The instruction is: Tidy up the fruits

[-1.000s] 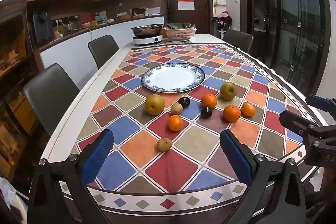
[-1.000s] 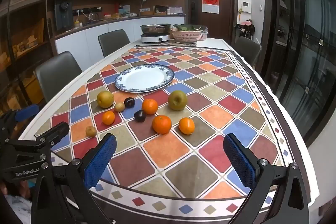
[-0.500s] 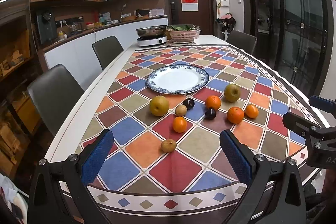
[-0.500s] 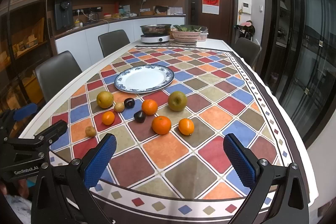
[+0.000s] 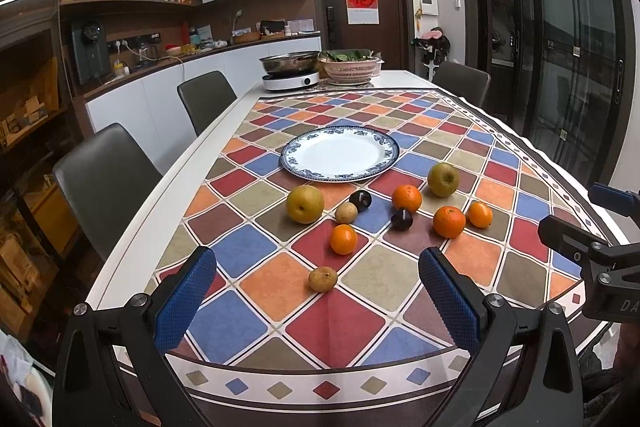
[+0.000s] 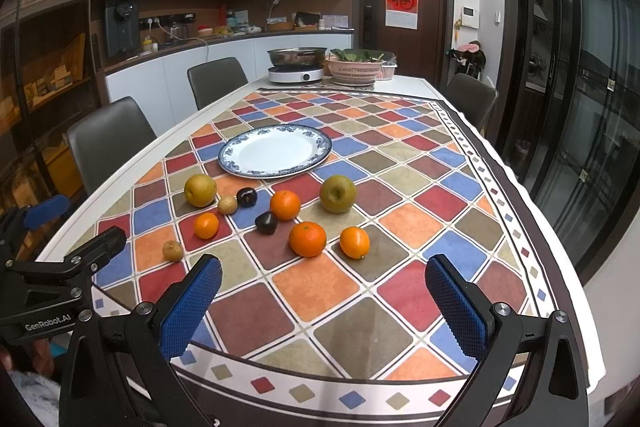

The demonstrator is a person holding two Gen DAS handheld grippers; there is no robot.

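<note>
Loose fruit lies on the checked tablecloth in front of a white plate with a blue rim (image 5: 384, 143) (image 6: 320, 143). There are several oranges, among them one (image 5: 343, 239) (image 6: 206, 225) near a small brown fruit (image 5: 322, 279) (image 6: 173, 250), two yellow-green pears (image 5: 305, 204) (image 5: 443, 179), and two dark plums (image 5: 401, 219) (image 5: 360, 199). My left gripper (image 5: 318, 303) is open and empty over the near table edge, short of the small brown fruit. My right gripper (image 6: 324, 307) is open and empty, short of two oranges (image 6: 307, 238) (image 6: 354, 242).
A hot pot on a cooker (image 5: 291, 73) and a pink basket of greens (image 5: 351, 67) stand at the far end. Dark chairs (image 5: 105, 187) line the left side, and one (image 5: 460, 83) stands at the far right. Glass doors run along the right.
Both grippers have risen slightly and tilted; the table scene sits lower in the left view. No fruit has moved.
</note>
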